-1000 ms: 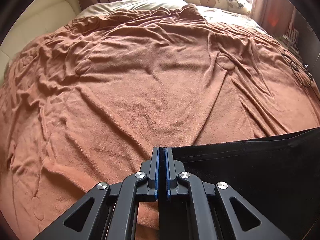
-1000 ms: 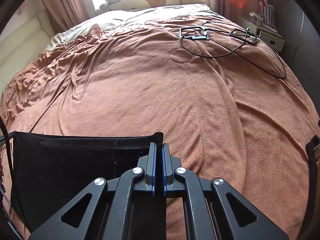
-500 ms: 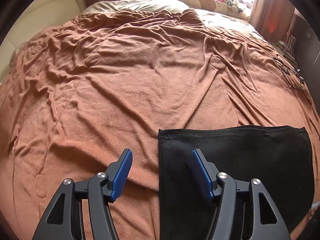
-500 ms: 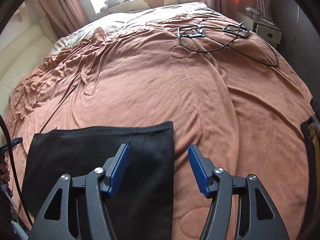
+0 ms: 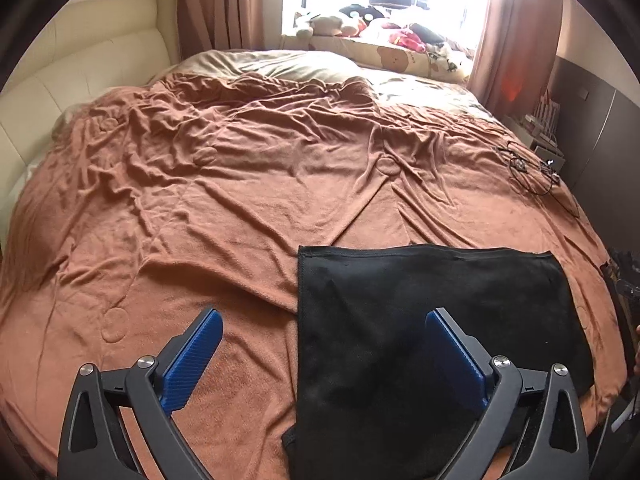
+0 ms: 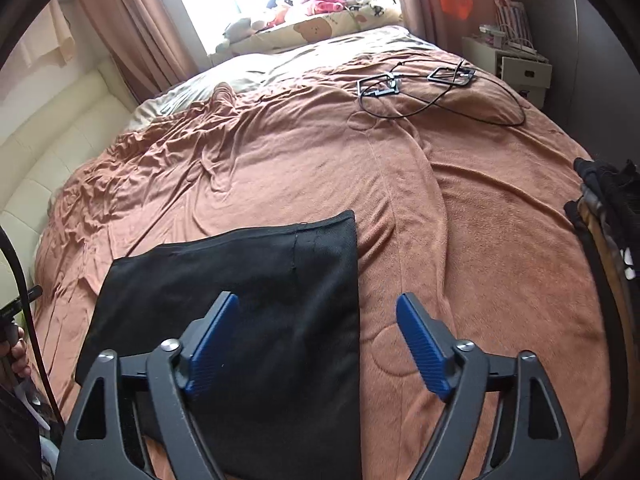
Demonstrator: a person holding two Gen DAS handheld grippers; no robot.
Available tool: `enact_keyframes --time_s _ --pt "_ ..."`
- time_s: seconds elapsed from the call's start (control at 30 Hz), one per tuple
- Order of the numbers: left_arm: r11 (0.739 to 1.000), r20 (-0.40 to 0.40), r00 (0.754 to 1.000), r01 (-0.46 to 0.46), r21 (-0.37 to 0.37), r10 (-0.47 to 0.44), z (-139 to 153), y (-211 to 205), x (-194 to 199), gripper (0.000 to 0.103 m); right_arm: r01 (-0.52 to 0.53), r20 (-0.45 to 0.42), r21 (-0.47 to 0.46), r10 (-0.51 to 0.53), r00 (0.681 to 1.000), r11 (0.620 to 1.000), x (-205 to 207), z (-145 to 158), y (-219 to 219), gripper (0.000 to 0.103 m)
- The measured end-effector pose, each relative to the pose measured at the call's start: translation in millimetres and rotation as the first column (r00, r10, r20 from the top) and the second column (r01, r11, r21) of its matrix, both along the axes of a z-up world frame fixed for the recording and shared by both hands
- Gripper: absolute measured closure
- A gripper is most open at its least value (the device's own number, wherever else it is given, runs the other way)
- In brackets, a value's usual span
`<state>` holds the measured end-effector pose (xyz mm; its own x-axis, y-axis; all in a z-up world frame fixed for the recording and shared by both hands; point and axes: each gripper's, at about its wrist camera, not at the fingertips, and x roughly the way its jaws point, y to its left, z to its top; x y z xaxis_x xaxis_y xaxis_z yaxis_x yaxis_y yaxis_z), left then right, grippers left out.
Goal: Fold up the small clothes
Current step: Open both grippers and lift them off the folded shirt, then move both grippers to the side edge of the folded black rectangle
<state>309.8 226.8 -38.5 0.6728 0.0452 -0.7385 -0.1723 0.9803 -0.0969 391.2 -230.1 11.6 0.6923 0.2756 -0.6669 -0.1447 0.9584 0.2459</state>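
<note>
garment: black cloth, folded flat into a rough rectangle; lower right of left wrist view, lower left of right wrist view. Lies on the blanket, nothing on top.
handling: prob. light, soft, limp, thin knit; won't hold shape if lifted by one pt, so will sag and unfold. Not fragile, not slippery on the fuzzy blanket.
where to grab: hemmed far edge or the two near corners, one per gripper; pinch both layers tog. so fold stays aligned.
left gripper: jaws wide apart and opening, nothing pinched; right pad over the cloth, left pad over bare blanket.
right gripper: jaws apart and opening, nothing pinched; left pad over cloth, right pad over blanket.
surface: brown blanket, wrinkled toward upper left, smoother near the cloth.
containers: none seen on the bed. Dark pile at right edge of right wrist view; maybe more clothes, can't tell.
other: cables + metal clips, upper right, well apart from cloth.
</note>
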Motion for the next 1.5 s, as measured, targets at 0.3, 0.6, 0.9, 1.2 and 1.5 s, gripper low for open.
enact_keyframes --time_s 0.3,0.6,0.9,1.2,1.5 --pt "0.999 0.036 0.999 0.022 -0.034 -0.021 18.3 -11.5 -52.3 0.000 -0.032 0.079 -0.018 0.034 0.996 0.999 -67.4 16.3 3.1 0.018" --pt "0.996 0.067 0.997 0.041 -0.078 -0.036 14.6 -21.2 -95.7 0.000 -0.086 0.138 -0.039 0.090 0.986 0.996 -121.0 16.6 4.5 0.018" --pt "0.990 0.131 0.990 0.060 -0.129 -0.043 0.8 -23.3 -139.7 0.000 -0.053 0.118 -0.006 0.053 0.992 0.999 -142.1 6.2 0.4 0.018" --pt "0.982 0.129 0.992 0.020 -0.188 0.004 -27.4 -16.0 -170.4 0.001 -0.051 0.100 0.026 0.048 0.994 0.998 -172.9 -26.0 -3.7 0.018" --pt "0.956 0.090 0.994 -0.035 -0.293 0.065 -56.4 1.4 -182.6 0.003 -0.016 -0.002 0.129 0.017 1.000 0.992 -167.7 -52.9 -21.4 0.018"
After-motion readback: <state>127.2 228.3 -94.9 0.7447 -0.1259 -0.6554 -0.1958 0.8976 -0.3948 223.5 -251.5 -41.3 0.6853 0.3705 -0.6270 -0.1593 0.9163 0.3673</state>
